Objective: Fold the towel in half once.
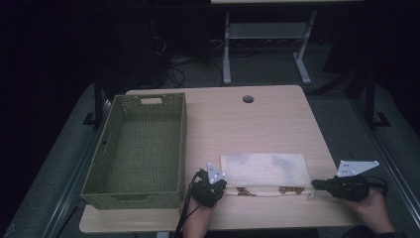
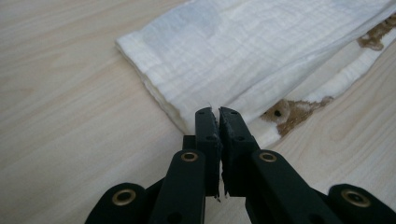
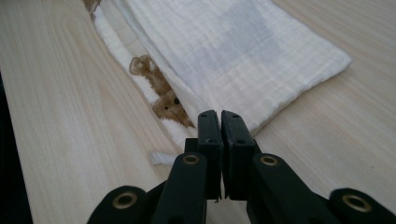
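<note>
**Both grippers pinch the folded cloth's near corners**

Left gripper (image 1: 216, 187) clamped on the white muslin cloth (image 1: 265, 171), right gripper (image 1: 317, 185) likewise! Cloth lies flat on the pale wooden table (image 1: 257, 119), beside a green woven basket (image 1: 141, 148). Dark room, desk legs (image 1: 227, 49) behind.

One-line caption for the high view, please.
Two hand-held grippers, left and right, shut on opposite near corners of a folded white cloth beside a green woven basket.
</note>
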Available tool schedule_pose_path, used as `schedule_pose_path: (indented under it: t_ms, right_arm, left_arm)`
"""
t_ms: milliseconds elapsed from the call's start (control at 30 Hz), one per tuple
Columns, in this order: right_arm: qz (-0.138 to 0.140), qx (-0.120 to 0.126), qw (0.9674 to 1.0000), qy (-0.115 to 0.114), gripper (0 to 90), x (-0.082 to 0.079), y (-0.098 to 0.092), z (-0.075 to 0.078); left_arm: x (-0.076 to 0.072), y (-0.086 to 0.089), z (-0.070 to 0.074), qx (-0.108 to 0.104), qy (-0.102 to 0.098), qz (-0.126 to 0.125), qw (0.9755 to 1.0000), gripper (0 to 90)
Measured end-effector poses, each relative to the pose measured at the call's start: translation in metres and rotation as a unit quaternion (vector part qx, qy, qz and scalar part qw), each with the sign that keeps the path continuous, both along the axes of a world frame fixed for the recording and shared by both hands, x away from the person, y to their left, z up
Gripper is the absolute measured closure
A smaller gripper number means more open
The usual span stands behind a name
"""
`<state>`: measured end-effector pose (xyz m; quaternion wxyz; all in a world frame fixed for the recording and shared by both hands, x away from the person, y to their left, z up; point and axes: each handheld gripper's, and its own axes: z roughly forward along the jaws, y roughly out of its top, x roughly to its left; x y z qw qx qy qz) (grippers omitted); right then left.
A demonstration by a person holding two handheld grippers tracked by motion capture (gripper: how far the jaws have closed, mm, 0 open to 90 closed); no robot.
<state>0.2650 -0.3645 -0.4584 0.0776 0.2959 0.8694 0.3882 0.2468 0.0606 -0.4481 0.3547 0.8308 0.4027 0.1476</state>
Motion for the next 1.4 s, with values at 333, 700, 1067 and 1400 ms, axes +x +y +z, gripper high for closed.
schedule_pose_path:
  t_ms: [333, 700, 1067, 1400]
  right_arm:
    - [0.007, 0.031, 0.9995, -0.003, 73.8, 0.002, -0.004, 0.006]
    - [-0.006, 0.028, 0.9993, -0.024, 73.5, 0.032, 0.001, 0.012]
    - [-0.041, 0.022, 0.9987, -0.021, 72.9, 0.098, 0.007, 0.001]
    - [-0.042, 0.001, 0.9991, 0.009, 72.3, 0.114, 0.011, -0.017]
  left_arm:
    - [0.002, 0.000, 0.012, -0.018, -0.017, 0.001, 0.9997, 69.5]
    - [0.040, -0.011, 0.012, -0.022, -0.022, -0.003, 0.9995, 63.2]
    - [0.082, -0.014, 0.003, 0.000, -0.021, 0.000, 0.9998, 61.3]
    - [0.107, -0.009, -0.005, 0.006, -0.012, 0.011, 0.9998, 60.1]
